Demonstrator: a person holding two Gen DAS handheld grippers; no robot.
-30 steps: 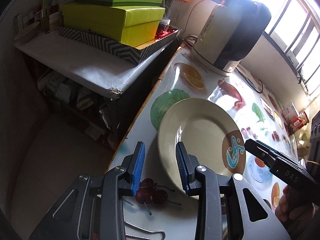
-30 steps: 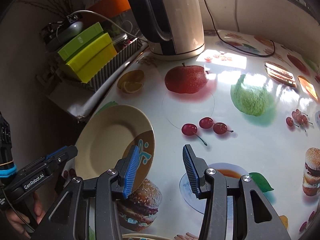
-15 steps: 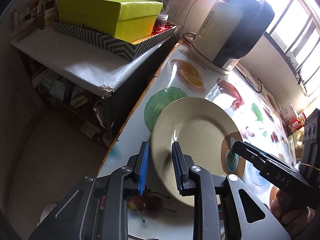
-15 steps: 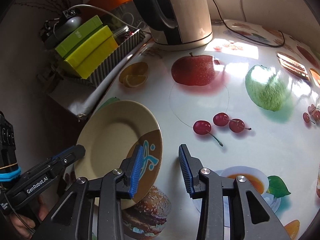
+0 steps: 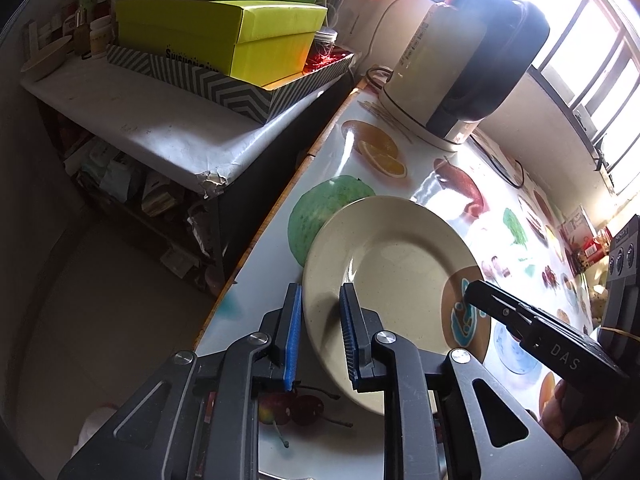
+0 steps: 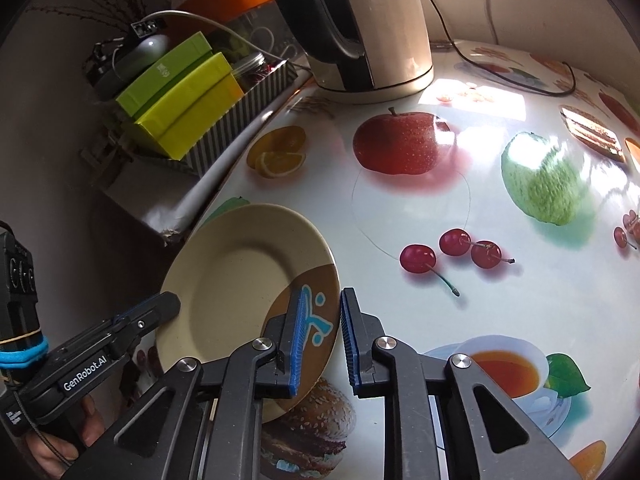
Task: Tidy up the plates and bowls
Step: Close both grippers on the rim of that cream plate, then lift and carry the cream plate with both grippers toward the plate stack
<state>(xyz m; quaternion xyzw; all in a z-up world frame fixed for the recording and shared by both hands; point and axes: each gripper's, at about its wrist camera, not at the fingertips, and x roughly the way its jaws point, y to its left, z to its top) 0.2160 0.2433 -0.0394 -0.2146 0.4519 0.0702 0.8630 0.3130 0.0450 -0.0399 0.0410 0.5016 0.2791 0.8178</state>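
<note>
Two claws close on one beige plate (image 5: 394, 268) at opposite rims. Left claw (image 5: 320, 338) straddles the plain rim, jaws closing. Right claw (image 6: 320, 338) straddles the brown, blue-patterned rim, jaws closing too. That plate sits tilted at the fruit-printed worktop (image 6: 500, 200) edge, near an electric kettle (image 6: 360, 20).

Plate (image 5: 394, 276) on the table (image 5: 352, 152) near its edge, kettle (image 5: 460, 64) behind, stacked boxes (image 5: 224, 28) on the side shelf (image 5: 160, 120).
</note>
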